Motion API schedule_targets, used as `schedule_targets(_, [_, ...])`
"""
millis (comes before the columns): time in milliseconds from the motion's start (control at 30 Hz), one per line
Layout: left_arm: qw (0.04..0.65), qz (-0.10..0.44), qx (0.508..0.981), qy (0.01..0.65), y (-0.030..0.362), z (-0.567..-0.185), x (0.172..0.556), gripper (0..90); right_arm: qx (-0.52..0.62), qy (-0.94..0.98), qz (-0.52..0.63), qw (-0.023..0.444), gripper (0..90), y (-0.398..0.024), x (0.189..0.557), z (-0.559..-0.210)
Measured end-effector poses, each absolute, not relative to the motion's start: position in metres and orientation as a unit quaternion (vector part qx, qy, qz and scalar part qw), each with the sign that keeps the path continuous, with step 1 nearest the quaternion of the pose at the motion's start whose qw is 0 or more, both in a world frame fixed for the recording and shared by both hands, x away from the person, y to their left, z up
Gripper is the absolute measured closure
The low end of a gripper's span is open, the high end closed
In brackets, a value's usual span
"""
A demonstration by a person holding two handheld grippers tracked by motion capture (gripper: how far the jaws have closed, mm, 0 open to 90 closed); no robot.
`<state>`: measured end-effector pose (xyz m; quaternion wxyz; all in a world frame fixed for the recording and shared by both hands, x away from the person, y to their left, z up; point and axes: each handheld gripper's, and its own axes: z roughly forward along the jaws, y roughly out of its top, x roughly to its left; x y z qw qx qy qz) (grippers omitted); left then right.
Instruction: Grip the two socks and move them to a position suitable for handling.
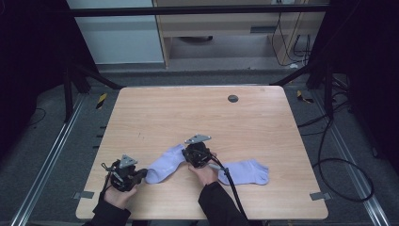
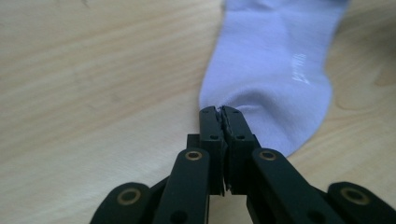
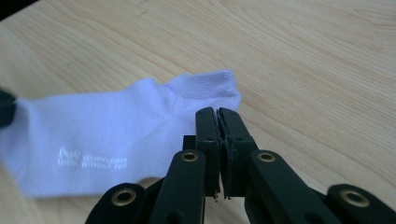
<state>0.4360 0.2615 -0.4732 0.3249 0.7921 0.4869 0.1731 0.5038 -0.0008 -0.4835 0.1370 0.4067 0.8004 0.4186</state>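
A pale lilac sock [image 1: 164, 165] lies flat near the table's front edge, running from lower left to upper right. My left gripper [image 1: 143, 175] is at its lower-left end. In the left gripper view the jaws [image 2: 219, 110] are shut on the sock's [image 2: 275, 70] edge, and the fabric puckers at the tips. My right gripper [image 1: 187, 154] is at the sock's upper-right end. In the right gripper view its jaws [image 3: 217, 111] are shut on the sock [image 3: 107, 130] just below the ribbed cuff [image 3: 210, 83]. White lettering shows on the sock.
A second lilac sock [image 1: 247, 172] lies flat to the right of my right hand, with the gripper's black cable [image 1: 230, 184] across its near end. The wooden table [image 1: 188, 113] has a small dark round cap [image 1: 233, 98] at the back. Metal rails run along both sides.
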Motion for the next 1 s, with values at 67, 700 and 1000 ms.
schedule_targets(67, [0.322,0.177,0.793,0.486,0.264,-0.473,0.442,87.4,0.408,0.796,0.427,0.136,87.6,-0.004,0.496,-0.481])
schedule_targets(700, [0.299,0.206,0.789,0.496,0.279,-0.476,0.455,74.6,0.417,0.797,0.421,0.115,71.8,-0.01,0.452,-0.505])
schedule_targets(1000, [0.348,0.212,0.756,0.512,0.283,-0.463,0.45,62.4,0.418,0.776,0.449,0.145,55.8,-0.039,0.453,-0.484])
